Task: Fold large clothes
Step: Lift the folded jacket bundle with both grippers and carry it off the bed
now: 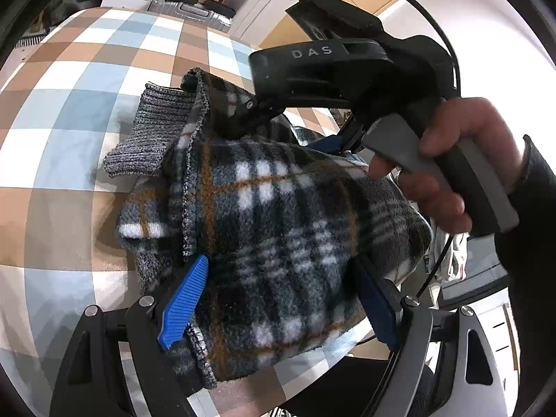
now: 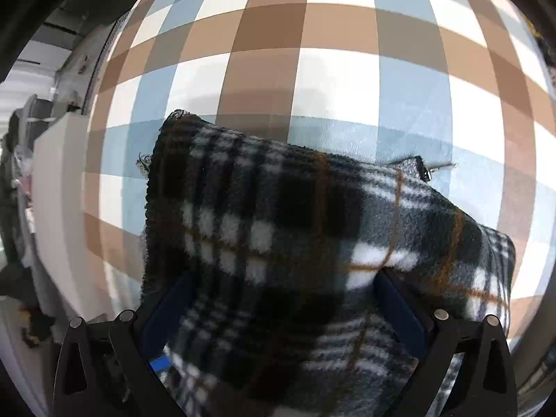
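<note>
Blue-padded left gripper (image 1: 278, 299): we find its fingers spread wide around a thick bundle of the plaid fleece garment (image 1: 278, 215), fabric filling the gap between them. Right gripper (image 2: 281, 316): likewise buried in the fleece; whether it clamps we cannot tell. Garment: bunched on the checkered bedspread (image 1: 80, 111), grey ribbed cuff (image 1: 156, 128) sticking out at its upper left edge. Bedspread lies bare beyond the garment's far edge. Right hand (image 1: 448, 160) grips the handle, upper right of the garment.
</note>
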The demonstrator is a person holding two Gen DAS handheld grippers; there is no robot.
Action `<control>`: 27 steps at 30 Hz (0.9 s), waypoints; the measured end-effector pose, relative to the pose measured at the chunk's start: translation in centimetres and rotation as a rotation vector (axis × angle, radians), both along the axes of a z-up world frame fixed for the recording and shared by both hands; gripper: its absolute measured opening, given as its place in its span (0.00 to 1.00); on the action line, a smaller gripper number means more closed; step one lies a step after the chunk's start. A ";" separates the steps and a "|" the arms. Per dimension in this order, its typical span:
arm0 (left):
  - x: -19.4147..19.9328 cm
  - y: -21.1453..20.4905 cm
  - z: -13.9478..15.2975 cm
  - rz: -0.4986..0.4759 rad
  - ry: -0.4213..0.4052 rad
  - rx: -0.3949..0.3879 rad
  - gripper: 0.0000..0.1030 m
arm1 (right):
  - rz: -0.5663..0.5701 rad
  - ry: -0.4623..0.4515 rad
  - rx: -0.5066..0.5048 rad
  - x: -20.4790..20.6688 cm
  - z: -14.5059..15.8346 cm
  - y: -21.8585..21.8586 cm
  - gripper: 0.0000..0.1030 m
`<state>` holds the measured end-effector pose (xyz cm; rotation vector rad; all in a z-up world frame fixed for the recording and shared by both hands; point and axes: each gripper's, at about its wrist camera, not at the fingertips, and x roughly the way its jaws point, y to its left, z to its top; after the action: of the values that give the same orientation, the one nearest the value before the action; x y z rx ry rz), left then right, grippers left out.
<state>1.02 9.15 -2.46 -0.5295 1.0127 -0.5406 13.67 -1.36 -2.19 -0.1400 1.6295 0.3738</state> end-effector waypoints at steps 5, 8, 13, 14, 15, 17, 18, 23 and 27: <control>-0.2 0.1 0.1 -0.048 0.000 -0.001 0.78 | 0.005 -0.058 0.091 -1.7 3.6 -1.3 1.00; 0.2 1.1 1.0 -0.079 0.015 -0.074 0.78 | -0.075 -0.141 0.319 -3.3 8.9 -6.2 1.00; 0.0 4.9 2.0 -0.034 0.075 -0.236 0.78 | -0.138 -0.221 0.462 -9.1 12.1 -13.5 1.00; 0.0 5.7 2.2 -0.004 0.085 -0.259 0.78 | -0.152 -0.216 0.476 -9.9 11.6 -14.6 1.00; 0.1 6.4 2.5 0.032 0.094 -0.267 0.78 | -0.174 -0.198 0.491 -10.9 10.5 -15.4 1.00; 0.4 7.0 3.0 0.068 0.105 -0.249 0.78 | -0.222 -0.165 0.500 -11.5 8.9 -18.1 1.00; 0.6 6.9 3.2 0.066 0.116 -0.212 0.78 | -0.265 -0.155 0.518 -11.7 6.8 -18.6 1.00; 2.3 4.3 2.5 -0.007 0.200 0.008 0.78 | -0.398 -0.062 0.681 -11.2 1.8 -22.1 1.00; 3.4 2.8 0.7 -0.049 0.298 0.006 0.78 | -0.424 -0.037 0.782 -10.0 -0.7 -22.3 1.00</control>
<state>4.45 11.99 -1.73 -0.5928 1.3130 -0.5107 3.65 -23.64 -2.93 0.7691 1.3285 0.6408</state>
